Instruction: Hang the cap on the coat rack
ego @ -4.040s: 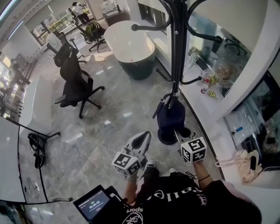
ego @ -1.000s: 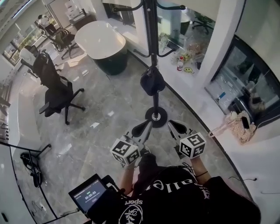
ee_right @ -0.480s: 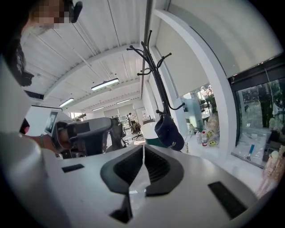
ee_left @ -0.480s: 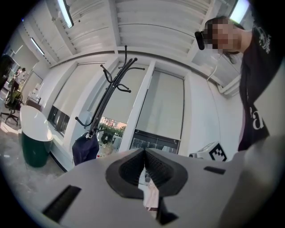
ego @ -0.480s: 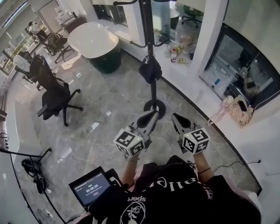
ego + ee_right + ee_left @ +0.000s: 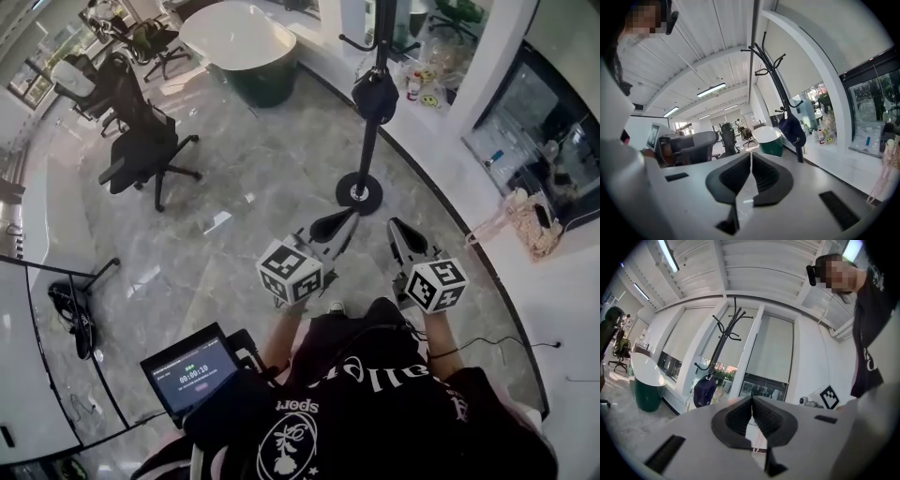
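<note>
Cap [image 6: 375, 96] was hanging from a low hook of the coat rack [image 6: 366, 155], snug vs. the pole, nothing touching it. A few secs earlier the right gripper [image 6: 397, 229] had been right up at the cap, by the rack's pole. By now the person had backed off, so both grippers were well clear of the rack, on the near side of its base. Left gripper [image 6: 341, 221] sat beside the right one, both aimed roughly toward the rack. Jaws on both were pressed together w/ nothing btwn them; each gripper view showed the pads meeting & only room beyond. Cap hadn't dropped or slid off as the person drew away. My read: hang was done, it looked secure, & this was just the retreat.
</note>
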Motion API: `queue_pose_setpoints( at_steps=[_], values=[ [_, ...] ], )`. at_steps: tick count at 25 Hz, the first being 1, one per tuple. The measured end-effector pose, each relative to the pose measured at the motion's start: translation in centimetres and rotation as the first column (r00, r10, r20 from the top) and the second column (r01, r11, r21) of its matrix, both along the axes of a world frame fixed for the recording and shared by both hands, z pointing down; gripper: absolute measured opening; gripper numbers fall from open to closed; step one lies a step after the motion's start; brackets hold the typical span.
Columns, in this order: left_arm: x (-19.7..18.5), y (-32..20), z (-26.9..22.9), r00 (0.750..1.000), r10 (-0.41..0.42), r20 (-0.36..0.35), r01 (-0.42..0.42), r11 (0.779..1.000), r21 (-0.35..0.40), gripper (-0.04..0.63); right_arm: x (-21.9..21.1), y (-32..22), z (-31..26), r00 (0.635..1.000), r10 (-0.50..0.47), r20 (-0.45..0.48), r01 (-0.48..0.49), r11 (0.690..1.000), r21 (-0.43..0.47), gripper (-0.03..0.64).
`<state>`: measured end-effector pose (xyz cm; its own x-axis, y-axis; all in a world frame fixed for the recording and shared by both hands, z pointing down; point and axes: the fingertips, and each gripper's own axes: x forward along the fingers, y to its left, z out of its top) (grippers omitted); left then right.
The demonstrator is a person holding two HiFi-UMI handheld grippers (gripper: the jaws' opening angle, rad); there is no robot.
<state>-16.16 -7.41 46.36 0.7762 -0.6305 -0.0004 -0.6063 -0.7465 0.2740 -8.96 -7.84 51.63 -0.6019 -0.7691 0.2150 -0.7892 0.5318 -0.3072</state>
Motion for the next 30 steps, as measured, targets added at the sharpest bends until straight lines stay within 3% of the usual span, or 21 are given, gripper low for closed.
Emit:
queue_pose_setpoints(
  at_steps=[8,16,30],
  values=[
    [-4.3,3.3,0.6,0.999,-0.04,-0.016,0.04,0.999,-0.009,0.005,-3.8,3.1,-0.4,0.999,-0.034,-0.006,0.034,0.999,0.006,0.025],
    [-7.8,4.8,2.5,0.995,-0.103,-0.011,0.102,0.992,-0.077,0.005,-7.8,4.1,0.3,0.994,-0.1,-0.035,0.099,0.995,-0.026,0.02],
    [-4.8,3.1,3.9,0.999,-0.042,0.012,0.043,0.994,-0.104,0.005,-3.4,3.8,1.1,0.999,0.0,-0.037,-0.001,0.999,-0.041,0.018]
  ],
)
